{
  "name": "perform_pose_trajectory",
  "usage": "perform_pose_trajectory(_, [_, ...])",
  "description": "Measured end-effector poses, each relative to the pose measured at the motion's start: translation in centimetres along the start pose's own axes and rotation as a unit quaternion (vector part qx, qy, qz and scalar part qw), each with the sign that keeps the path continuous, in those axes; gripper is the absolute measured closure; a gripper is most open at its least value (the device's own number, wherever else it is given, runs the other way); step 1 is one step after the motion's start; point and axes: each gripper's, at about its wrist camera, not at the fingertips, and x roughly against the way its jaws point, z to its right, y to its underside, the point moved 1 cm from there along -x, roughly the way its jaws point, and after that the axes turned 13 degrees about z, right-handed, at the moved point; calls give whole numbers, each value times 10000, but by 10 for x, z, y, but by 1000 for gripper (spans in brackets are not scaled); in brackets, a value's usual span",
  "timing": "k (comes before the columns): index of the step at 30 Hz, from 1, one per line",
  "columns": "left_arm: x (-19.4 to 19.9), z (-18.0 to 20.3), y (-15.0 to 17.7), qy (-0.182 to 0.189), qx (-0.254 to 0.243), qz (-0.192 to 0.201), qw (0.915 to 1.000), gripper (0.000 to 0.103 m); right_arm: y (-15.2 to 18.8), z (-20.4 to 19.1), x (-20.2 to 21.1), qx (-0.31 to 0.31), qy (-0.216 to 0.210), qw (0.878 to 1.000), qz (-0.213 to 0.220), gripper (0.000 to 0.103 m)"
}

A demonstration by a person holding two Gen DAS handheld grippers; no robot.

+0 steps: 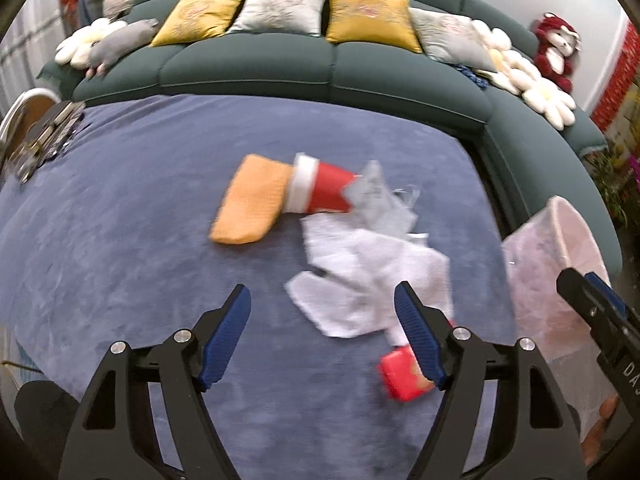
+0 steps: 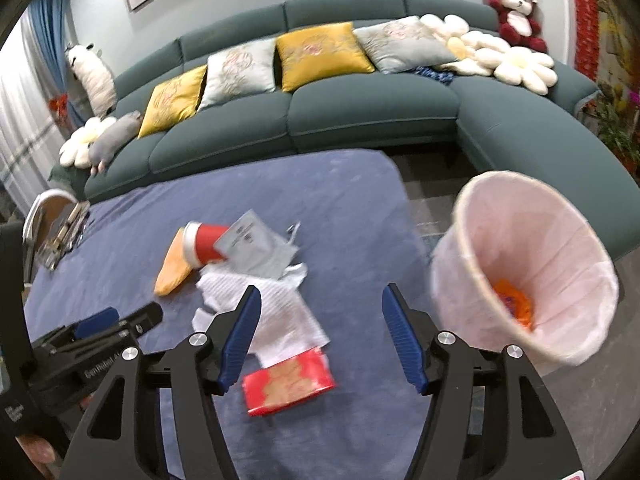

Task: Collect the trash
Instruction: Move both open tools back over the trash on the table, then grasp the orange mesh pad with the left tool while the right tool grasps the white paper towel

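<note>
Trash lies on a blue cloth-covered table: an orange cloth, a red paper cup on its side, a grey foil packet, crumpled white paper and a red box. The same items show in the right wrist view: cup, packet, paper, box. My left gripper is open and empty above the table. My right gripper is open and empty above the table's right edge. A white-lined bin stands right of the table with orange trash inside.
A dark green sofa with yellow and grey cushions curves behind and right of the table. A metal object lies at the table's left edge. A red plush toy sits on the sofa's far right. The bin also shows in the left wrist view.
</note>
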Motion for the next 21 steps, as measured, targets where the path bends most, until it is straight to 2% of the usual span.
perform_pose_trajectory(9, [-24,-48,3,-246,24,-117,9996,28,18,-38,-39,187,-88,9990,-404,41])
perform_pose_trajectory(11, [-32,-56,3,-286,-23,-141,9995,25,22,-43,-49,207,-90,9985,-491,41])
perform_pose_trajectory(13, [-39,-60,3,-312,-37,-142,9994,20,28,-48,-58,223,-103,9980,-574,41])
perform_pose_trajectory(21, [-83,-63,-5,-214,-339,-240,9989,19,40,-60,-96,252,-106,9960,-853,40])
